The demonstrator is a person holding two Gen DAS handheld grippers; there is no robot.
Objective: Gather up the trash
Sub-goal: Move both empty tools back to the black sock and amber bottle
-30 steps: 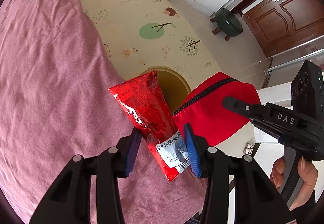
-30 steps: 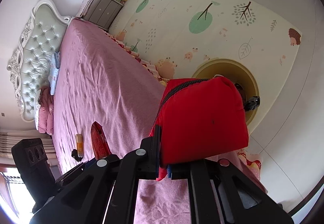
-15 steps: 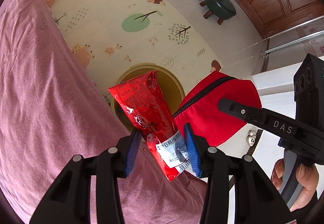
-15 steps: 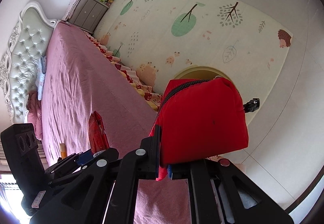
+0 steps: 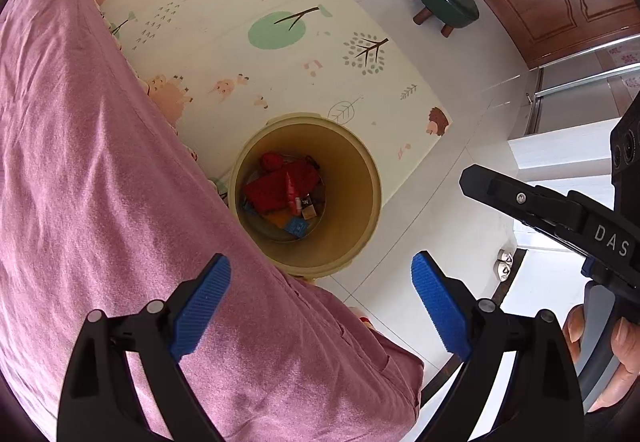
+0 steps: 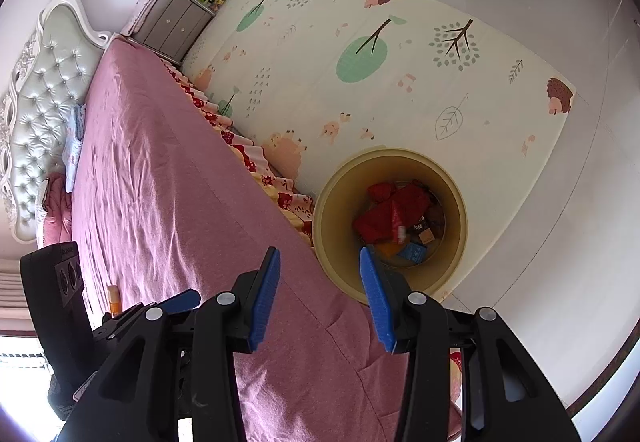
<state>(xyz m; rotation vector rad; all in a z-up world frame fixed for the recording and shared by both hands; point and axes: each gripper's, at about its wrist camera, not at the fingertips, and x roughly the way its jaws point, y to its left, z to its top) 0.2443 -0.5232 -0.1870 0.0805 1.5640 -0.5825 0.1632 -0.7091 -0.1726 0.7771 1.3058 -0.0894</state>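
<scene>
Looking from the bed side across to the bin, you have both hands free. Your left gripper (image 5: 320, 296) is opening wide above the bed (image 5: 80, 162) edge, just beside the bin (image 5: 360, 162), with nothing between its jaws. Down inside the bin lie the red pouch (image 5: 266, 192), the red wrapper (image 5: 291, 191) and some small boxes. Your right gripper (image 6: 318, 294) is opening too, and it is empty. That trash looks done. Far from the bin, up the bed, a small orange tube (image 6: 113, 298) lies on the cover. It may be next.
</scene>
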